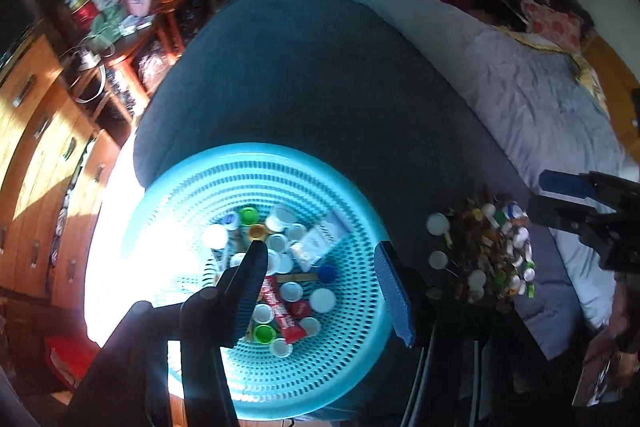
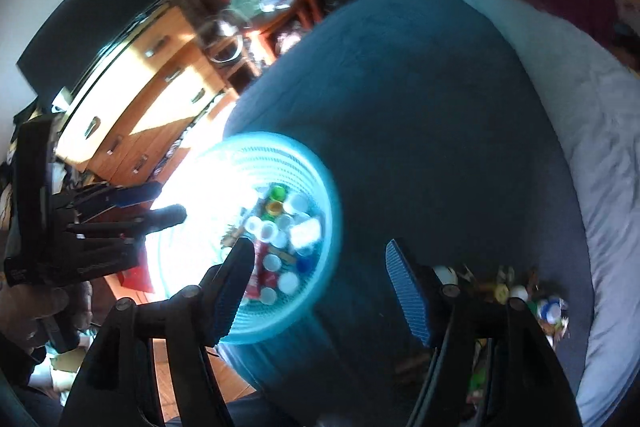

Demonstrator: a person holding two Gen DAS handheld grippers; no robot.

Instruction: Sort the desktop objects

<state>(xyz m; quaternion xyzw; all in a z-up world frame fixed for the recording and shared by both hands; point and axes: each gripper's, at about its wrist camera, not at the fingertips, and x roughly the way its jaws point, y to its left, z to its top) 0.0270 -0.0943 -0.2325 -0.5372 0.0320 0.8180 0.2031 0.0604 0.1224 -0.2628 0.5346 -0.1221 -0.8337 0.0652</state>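
A turquoise perforated basket (image 1: pixel 180 195) stands on a dark blue blanket (image 1: pixel 300 75) in bright sunlight. It holds several bottle caps (image 1: pixel 322 299), white, green and blue, plus a red tube (image 1: pixel 280 311) and a white packet (image 1: pixel 320 241). My left gripper (image 1: pixel 320 255) hangs open over the basket with nothing between its fingers. A loose pile of caps and small bits (image 1: pixel 488 251) lies on the blanket to the right. In the right wrist view my right gripper (image 2: pixel 320 247) is open and empty, over the basket's (image 2: pixel 332 211) right rim, with the pile (image 2: pixel 520 291) at lower right.
A grey quilt (image 1: pixel 520 87) covers the bed on the right. Wooden drawers (image 1: pixel 36 131) and a cluttered side table (image 1: pixel 120 7) stand to the left. The other gripper shows at each view's edge: the right one (image 1: pixel 538 195), the left one (image 2: pixel 168 203), held by a hand (image 2: pixel 36 311).
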